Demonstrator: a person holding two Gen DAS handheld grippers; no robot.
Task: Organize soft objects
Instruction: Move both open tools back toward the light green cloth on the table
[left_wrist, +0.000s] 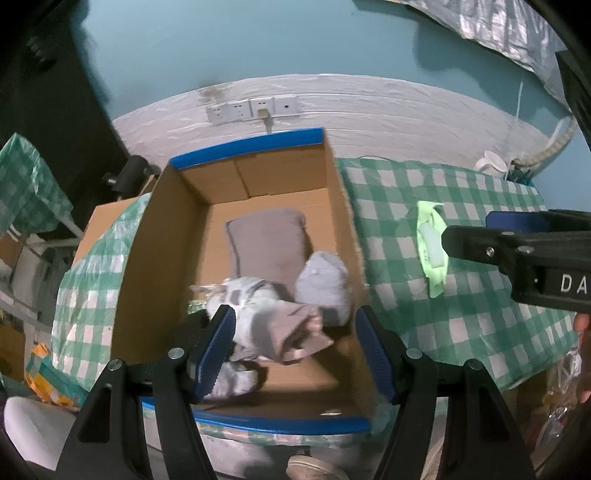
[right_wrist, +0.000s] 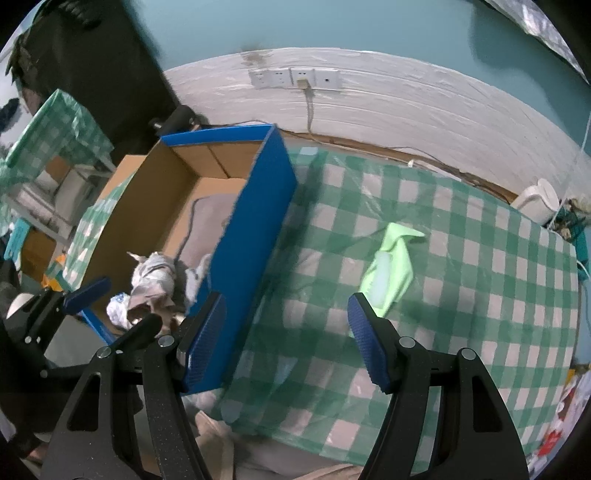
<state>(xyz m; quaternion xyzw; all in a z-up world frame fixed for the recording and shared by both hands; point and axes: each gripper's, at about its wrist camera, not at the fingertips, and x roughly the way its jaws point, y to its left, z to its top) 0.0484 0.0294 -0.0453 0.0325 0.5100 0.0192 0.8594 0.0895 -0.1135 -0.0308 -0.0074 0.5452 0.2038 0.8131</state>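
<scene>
Grippers first: my right gripper (right_wrist: 286, 339) hangs with jaws apart and nothing between them, above the checked tablecloth (right_wrist: 461, 295); my left gripper (left_wrist: 295, 350) hovers likewise released and empty over the cardboard box (left_wrist: 166, 236). To do this step well, I judge the right should descend squarely over the last loose item. That green cloth (right_wrist: 391, 266) lies just beyond its right pad. Farther left, the box holds socks (left_wrist: 325, 280) and a folded grey towel (left_wrist: 266, 240).

box wall (right_wrist: 255, 236) blocking, tablecloth (right_wrist: 461, 295) seemingly open
</scene>
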